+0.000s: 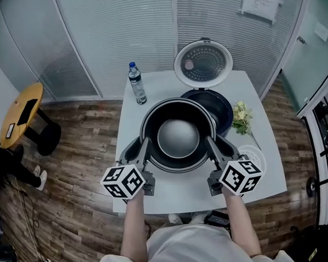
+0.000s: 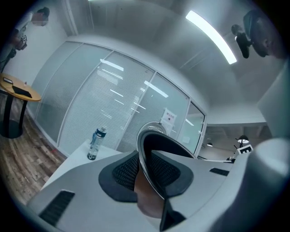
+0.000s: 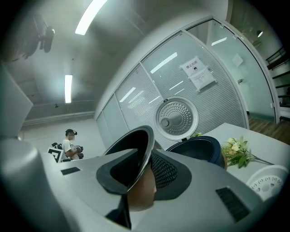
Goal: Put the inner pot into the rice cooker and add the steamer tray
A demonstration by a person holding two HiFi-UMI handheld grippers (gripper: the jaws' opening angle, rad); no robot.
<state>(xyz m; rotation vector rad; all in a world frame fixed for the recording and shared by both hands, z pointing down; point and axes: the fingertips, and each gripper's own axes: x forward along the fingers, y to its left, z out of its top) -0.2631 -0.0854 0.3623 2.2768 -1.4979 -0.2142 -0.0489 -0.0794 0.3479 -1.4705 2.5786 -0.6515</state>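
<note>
Head view: you hold the inner pot [image 1: 177,136] over the worktop [image 1: 166,194], just in front of the open rice cooker [image 1: 221,106]. Your left gripper [image 1: 143,147] is on its left rim and your right gripper [image 1: 211,145] on its right rim.
Left gripper view: your jaws are part closed, pads pinching the pot's rim. A water bottle [image 2: 96,143] stands beyond.
Right gripper view: your jaws are clamped on the rim the same way. The flowers [image 3: 235,148] lie behind, with the steamer tray [image 3: 267,181] near them on the worktop.

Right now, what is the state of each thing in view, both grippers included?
Inner pot, empty, held by its rim.
Left gripper, shut on the inner pot.
Right gripper, shut on the inner pot.
Rice cooker, open, no pot inside.
Steamer tray, lying flat, not in use.
Water bottle, upright, capped.
</note>
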